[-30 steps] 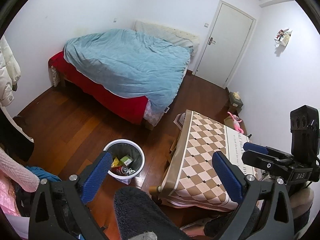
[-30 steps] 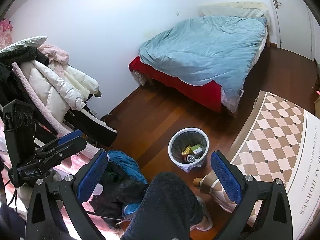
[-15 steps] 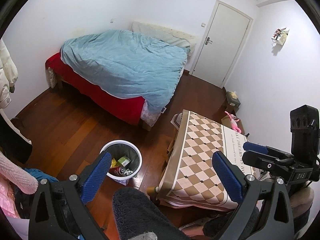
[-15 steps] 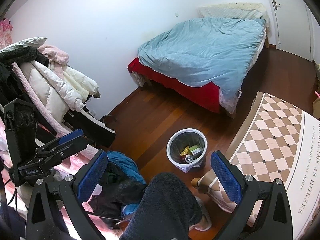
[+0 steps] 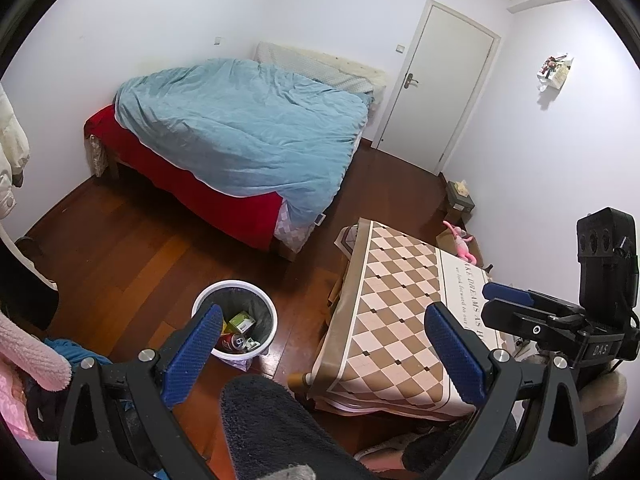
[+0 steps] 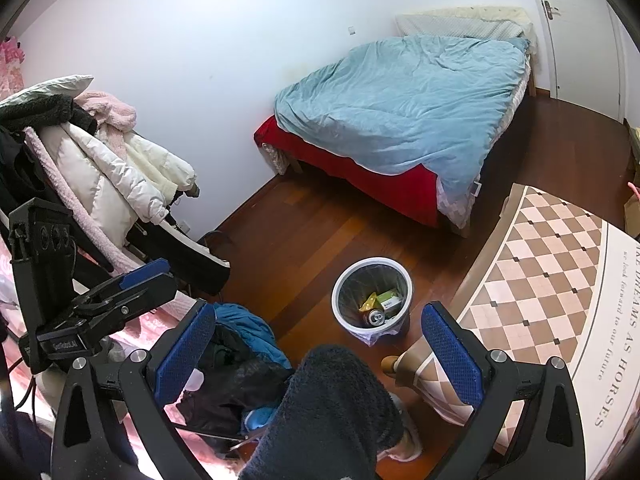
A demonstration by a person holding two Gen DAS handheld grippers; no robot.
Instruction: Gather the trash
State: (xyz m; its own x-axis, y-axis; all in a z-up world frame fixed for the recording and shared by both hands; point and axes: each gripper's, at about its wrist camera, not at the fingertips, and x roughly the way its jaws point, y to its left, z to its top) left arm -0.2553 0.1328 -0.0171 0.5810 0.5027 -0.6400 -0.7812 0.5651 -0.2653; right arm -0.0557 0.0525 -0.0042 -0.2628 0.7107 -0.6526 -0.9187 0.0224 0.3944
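Note:
A white trash bin [image 5: 269,309] with a dark liner stands on the wooden floor between the bed and the table. Inside it lie a green box [image 5: 242,320] and a red can [image 5: 233,342]. In the right wrist view the trash bin [image 6: 343,276] also shows a green box [image 6: 388,300], a can [image 6: 376,317] and a yellow wrapper [image 6: 368,302]. My left gripper [image 5: 322,312] is held high above the floor, open and empty. My right gripper [image 6: 320,312] is open and empty too. Each one shows in the other's view: right gripper [image 5: 498,304], left gripper [image 6: 148,276].
A low table under a checkered cloth [image 5: 400,300] stands right of the bin. A bed with a blue duvet [image 5: 248,132] fills the back. Coats and clothes [image 6: 100,168] pile up at the left. The person's dark fleece leg [image 6: 332,408] is below both grippers. A white door [image 5: 440,84] is shut.
The left wrist view has swung slightly, so the room sits a little further left in it. Both grippers stay open and empty. The bin and its contents have not moved.

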